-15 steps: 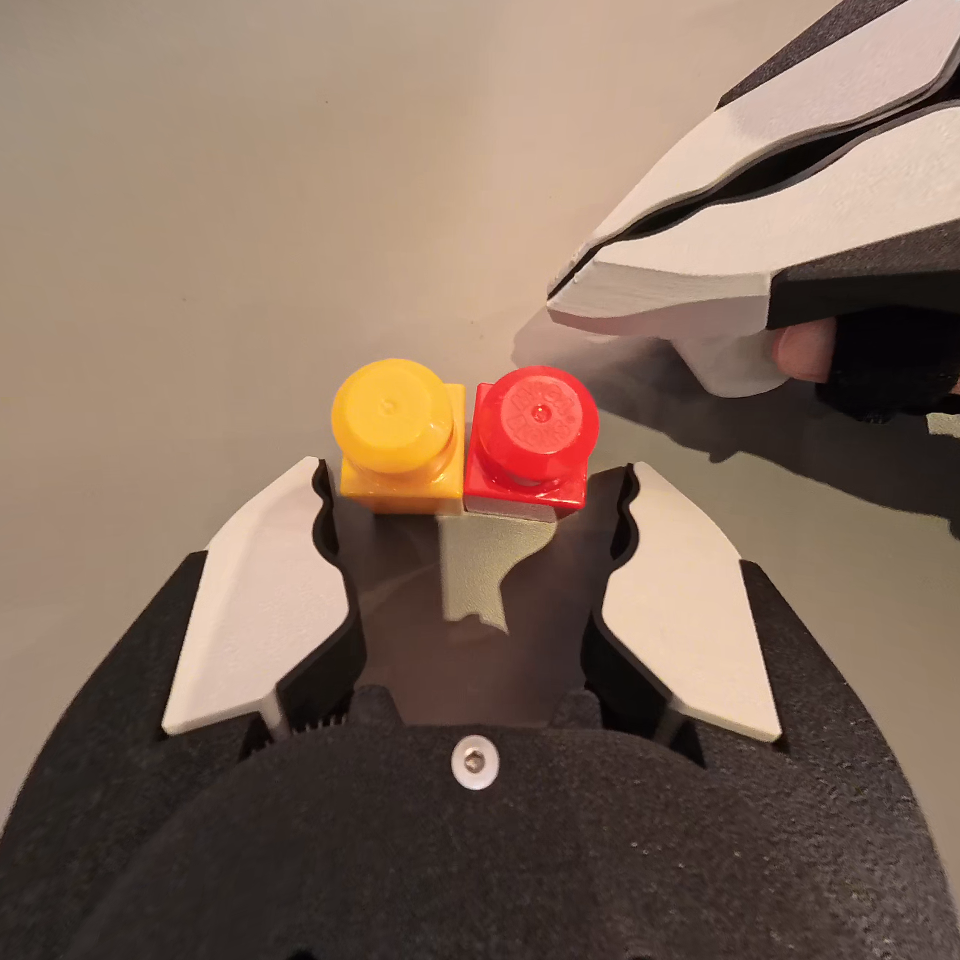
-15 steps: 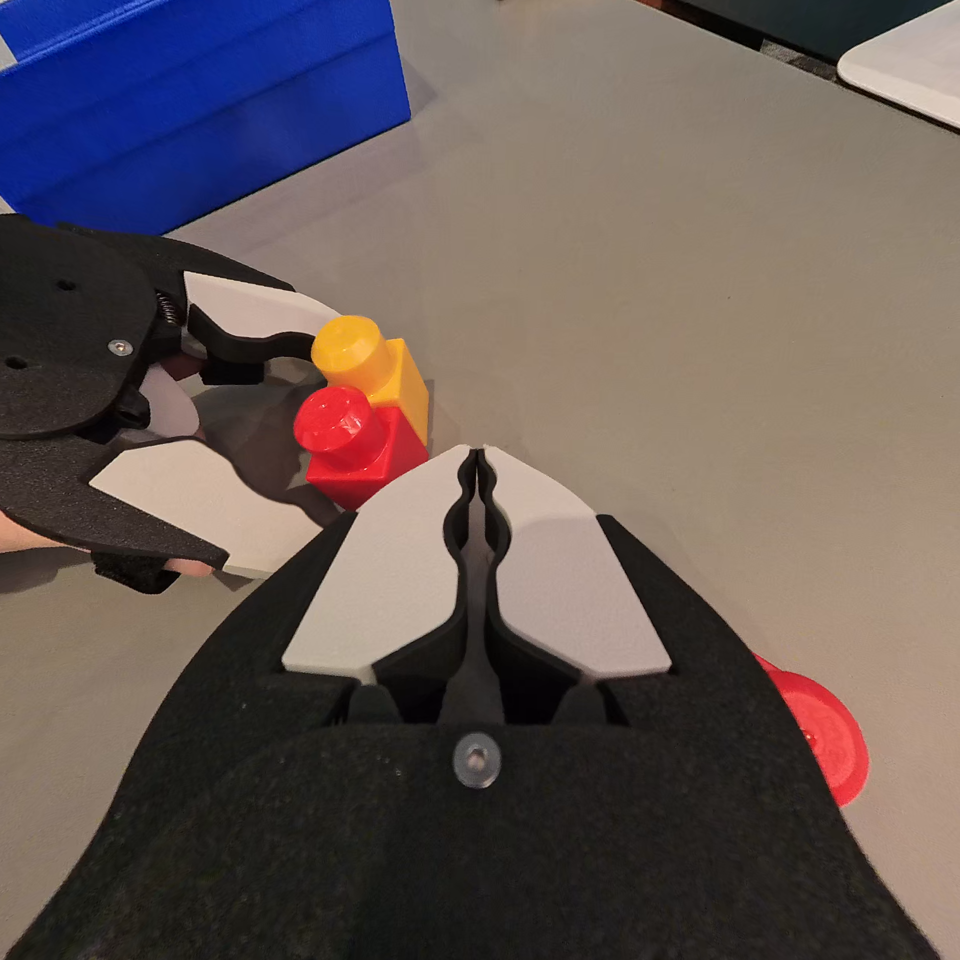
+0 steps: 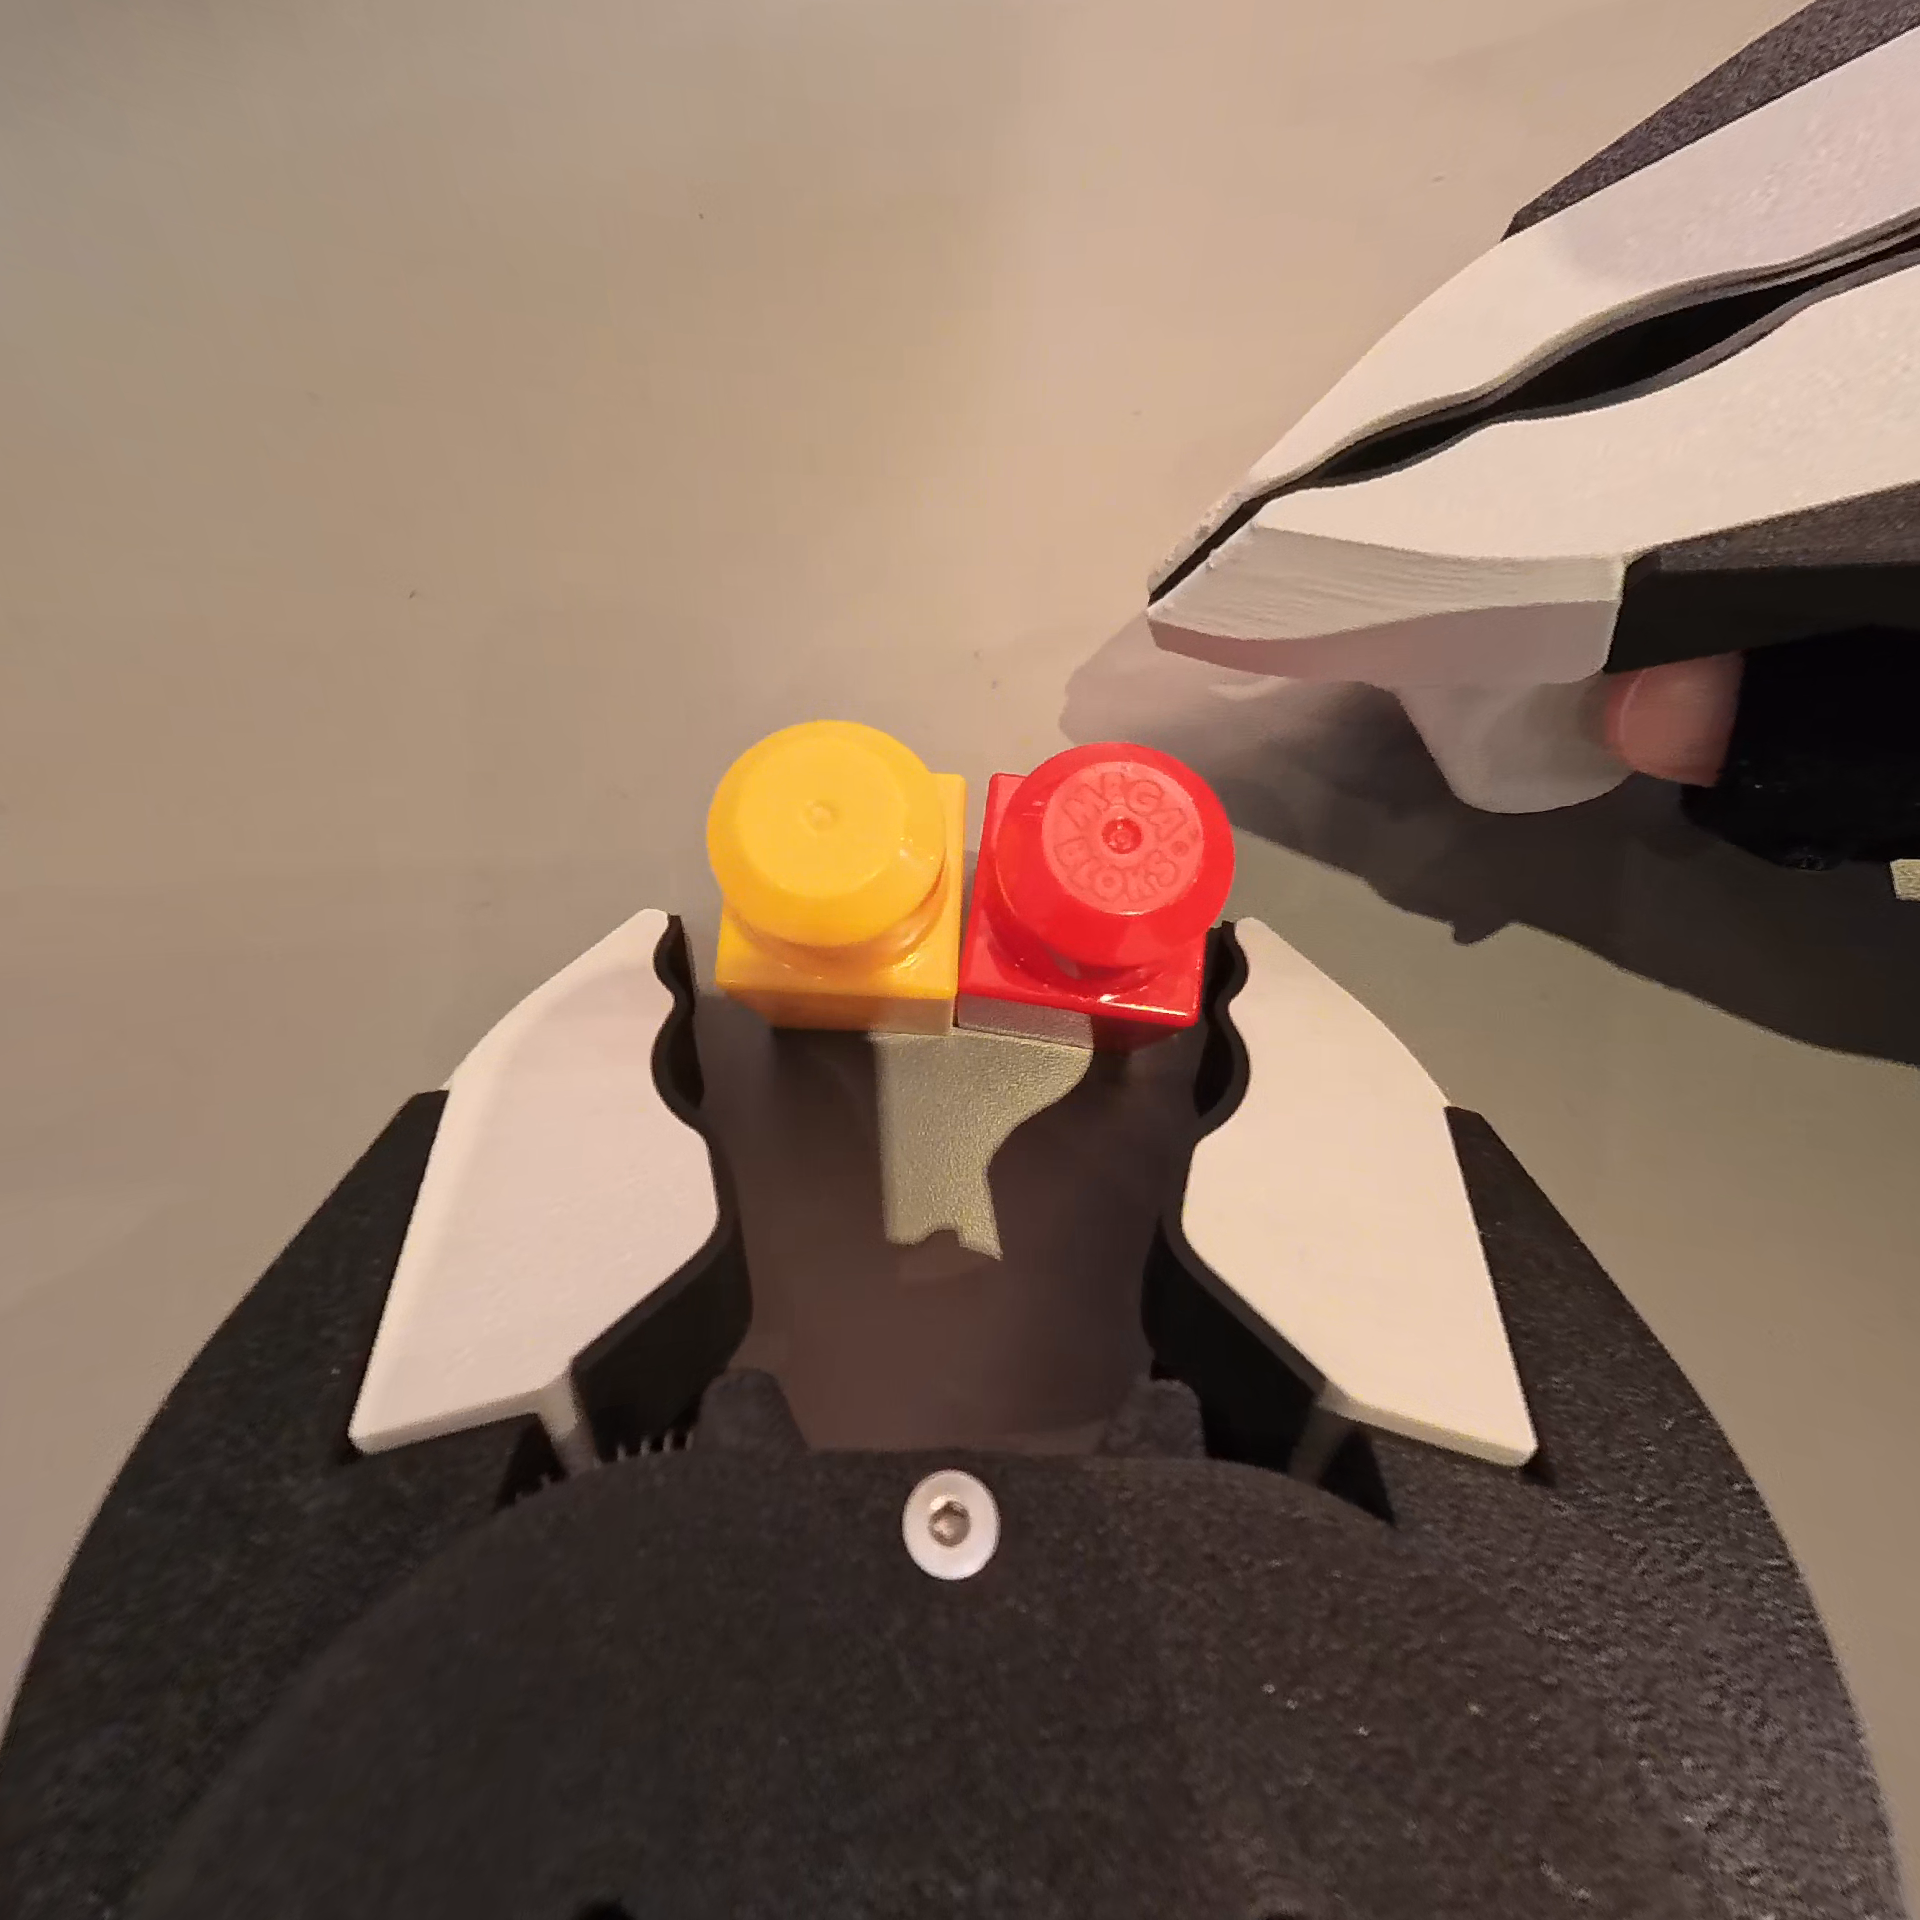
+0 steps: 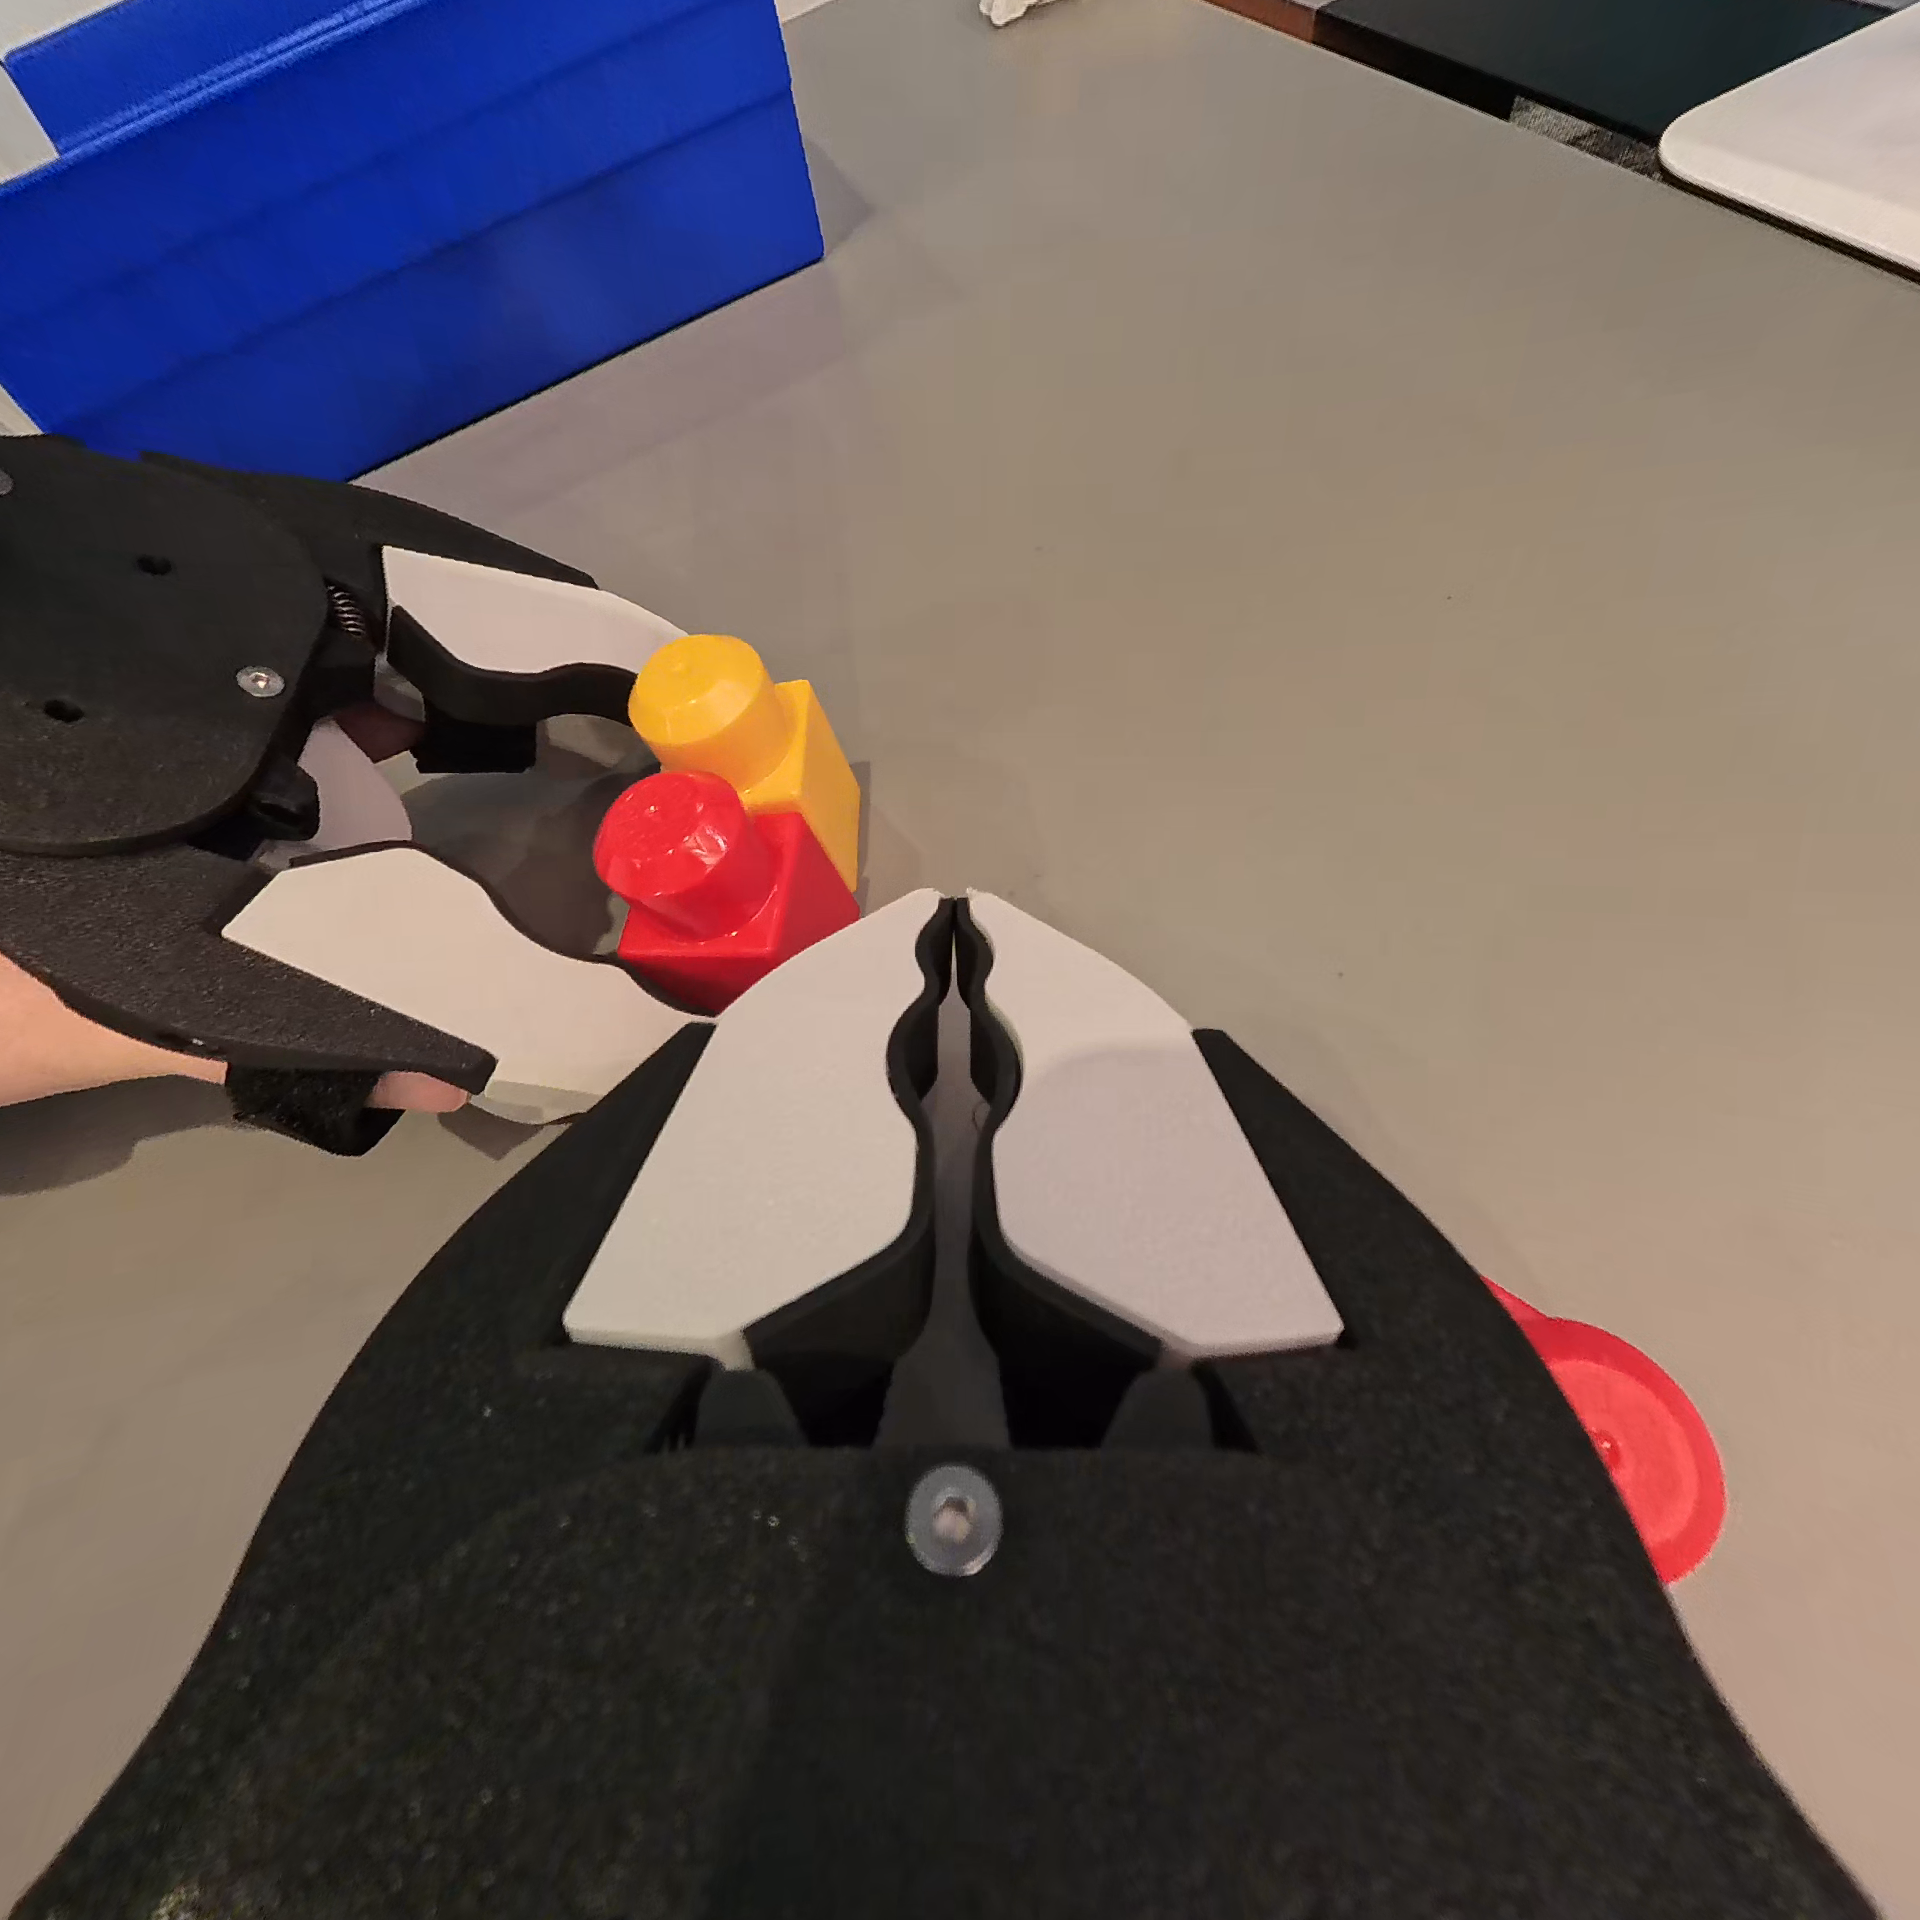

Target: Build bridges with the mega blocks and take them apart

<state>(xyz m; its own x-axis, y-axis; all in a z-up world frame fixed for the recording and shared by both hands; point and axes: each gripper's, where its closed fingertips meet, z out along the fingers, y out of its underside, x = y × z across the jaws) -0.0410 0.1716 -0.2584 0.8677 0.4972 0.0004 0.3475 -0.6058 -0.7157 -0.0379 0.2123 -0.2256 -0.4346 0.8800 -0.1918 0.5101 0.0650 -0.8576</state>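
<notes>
- A yellow block [image 3: 836, 883] and a red block [image 3: 1091, 899] stand side by side, touching, on the grey table [image 4: 1299, 540].
- The left gripper [image 3: 951, 951] is spread wide, its fingertips flanking the pair.
- The right gripper [image 4: 954, 904] is closed and empty, its tips just beside the red block.
- A blue bin [image 4: 395, 208] sits farther back; a red disc [image 4: 1631, 1444] lies partly hidden behind the right gripper.
</notes>
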